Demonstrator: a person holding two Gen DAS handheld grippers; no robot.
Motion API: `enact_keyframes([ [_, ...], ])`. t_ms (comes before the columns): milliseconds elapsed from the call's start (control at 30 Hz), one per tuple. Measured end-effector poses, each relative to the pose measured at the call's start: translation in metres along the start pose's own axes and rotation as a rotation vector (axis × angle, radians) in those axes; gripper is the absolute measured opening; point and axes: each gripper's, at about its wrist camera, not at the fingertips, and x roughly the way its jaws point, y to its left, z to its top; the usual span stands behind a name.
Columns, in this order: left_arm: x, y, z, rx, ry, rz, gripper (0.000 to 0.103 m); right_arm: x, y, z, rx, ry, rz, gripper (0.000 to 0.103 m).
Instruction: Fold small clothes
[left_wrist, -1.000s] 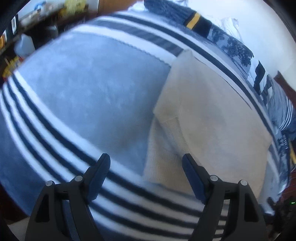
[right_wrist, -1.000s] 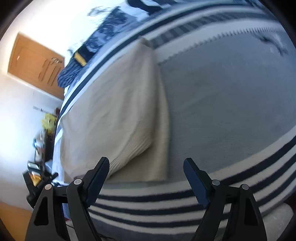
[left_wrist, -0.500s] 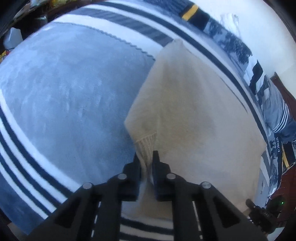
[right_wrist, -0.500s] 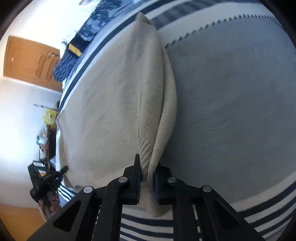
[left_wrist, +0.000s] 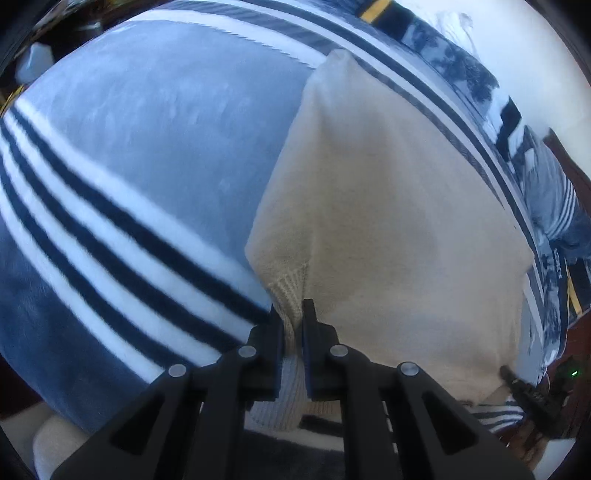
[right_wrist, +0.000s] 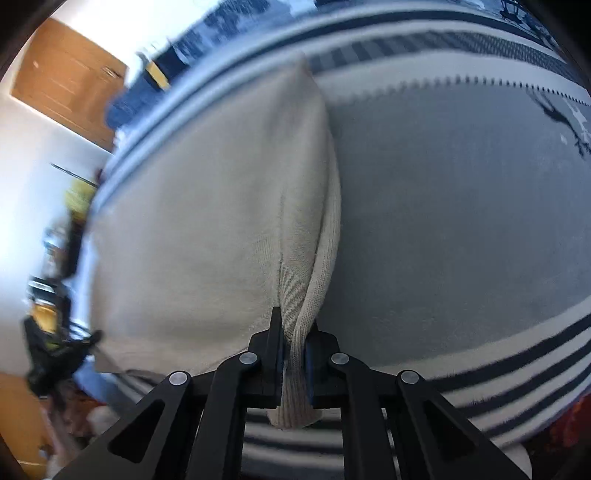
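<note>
A cream knitted garment (left_wrist: 399, 221) lies on a blue and white striped blanket (left_wrist: 147, 129). My left gripper (left_wrist: 292, 317) is shut on the ribbed near corner of the garment and lifts that edge off the blanket. In the right wrist view the same garment (right_wrist: 207, 229) fills the left half. My right gripper (right_wrist: 294, 332) is shut on its other ribbed near corner, and the pinched edge hangs down between the fingers. The garment's far corner points away from both grippers.
The blanket (right_wrist: 461, 206) spreads grey-blue to the side of the garment, with dark stripes near the front edge. Patterned bedding (left_wrist: 546, 192) lies at the far right. A wooden door (right_wrist: 66, 85) and cluttered furniture (right_wrist: 51, 295) stand beyond the bed.
Both grippers went from open above the garment's near edge to shut on its near corners. Since then they have lifted the near edge and pulled it toward me.
</note>
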Motion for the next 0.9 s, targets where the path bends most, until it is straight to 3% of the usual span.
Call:
enact_keyframes([
  [100, -0.03, -0.01, -0.006, 0.03, -0.07, 0.011, 0.007, -0.001, 0.001, -0.007, 0.021, -0.032, -0.003, 0.007],
  [167, -0.035, -0.014, -0.009, 0.063, -0.059, 0.026, 0.007, -0.01, 0.003, -0.009, 0.034, -0.046, -0.007, 0.007],
  [267, -0.019, -0.013, -0.011, 0.126, -0.049, 0.122, 0.013, -0.013, 0.006, -0.005, 0.025, -0.07, -0.036, 0.008],
  [333, -0.01, 0.002, -0.012, 0.086, -0.035, 0.202, 0.016, -0.003, 0.011, -0.008, -0.003, -0.045, -0.062, 0.015],
  [367, -0.015, 0.01, -0.015, 0.053, -0.044, 0.205, 0.016, 0.0, 0.012, -0.009, -0.001, -0.011, -0.092, 0.018],
  [400, -0.022, 0.018, -0.019, 0.018, -0.069, 0.176, 0.019, -0.004, 0.013, -0.015, -0.002, -0.008, -0.12, 0.021],
  [467, -0.041, 0.038, -0.031, -0.039, -0.124, 0.118, 0.03, -0.026, 0.02, -0.035, -0.031, -0.066, -0.109, 0.045],
  [500, -0.047, 0.044, -0.036, -0.058, -0.138, 0.114, 0.036, -0.039, 0.024, -0.049, -0.026, -0.1, -0.096, 0.071],
  [533, -0.051, 0.047, -0.039, -0.068, -0.148, 0.108, 0.038, -0.046, 0.029, -0.061, -0.033, -0.111, -0.065, 0.077],
  [633, -0.062, 0.054, -0.047, -0.106, -0.165, 0.026, 0.044, -0.063, 0.049, -0.087, -0.08, -0.127, 0.023, 0.077],
  [700, -0.064, 0.046, -0.052, -0.102, -0.164, -0.021, 0.064, -0.077, 0.064, -0.097, -0.107, -0.139, 0.087, 0.077],
  [767, -0.066, 0.036, -0.052, -0.083, -0.176, -0.022, 0.073, -0.087, 0.086, -0.098, -0.147, -0.151, 0.117, 0.077],
  [900, -0.069, 0.025, -0.043, -0.075, -0.183, -0.045, 0.074, -0.104, 0.119, -0.095, -0.2, -0.171, 0.151, 0.077],
])
